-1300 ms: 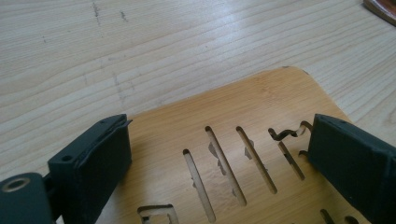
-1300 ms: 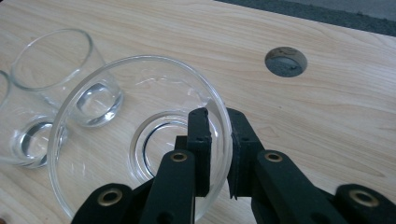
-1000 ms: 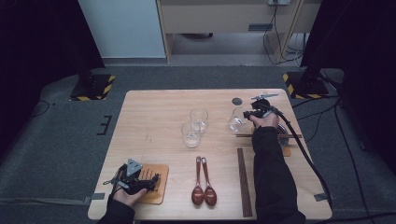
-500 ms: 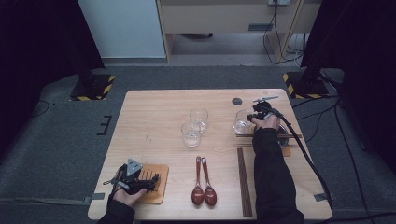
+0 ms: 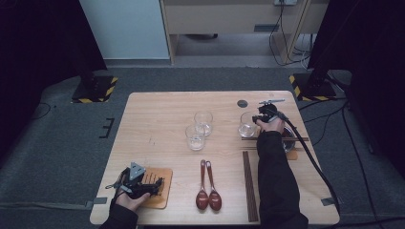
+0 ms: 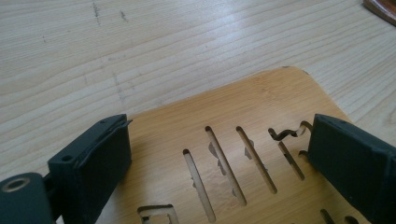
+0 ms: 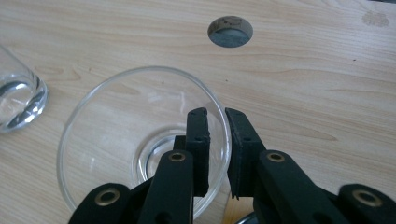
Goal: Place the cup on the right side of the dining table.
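A clear glass (image 5: 247,126) stands upright at the table's right; the right gripper view looks down into the glass (image 7: 116,121). My right gripper (image 5: 256,119) straddles its rim (image 7: 217,122), one jaw inside and one outside. The jaws have just been opening slightly, and a small gap shows at the inner jaw. Near the front left corner, my left gripper (image 5: 156,184) rests open over a slotted bamboo board (image 5: 161,199). Its jaws stand wide apart (image 6: 219,126) above the board (image 6: 252,102), with nothing between them.
Two more glasses (image 5: 203,122) (image 5: 195,138) stand mid-table; one glass (image 7: 18,95) shows left of the held rim. Two brown spoons (image 5: 207,187) and dark chopsticks (image 5: 250,187) lie at the front. A round hole (image 5: 242,103) (image 7: 230,31) lies behind the glass. A cable (image 5: 313,162) trails right.
The right gripper and the glass have shifted slightly right and toward the person, and the glass now stands on the table. The left gripper has not moved.
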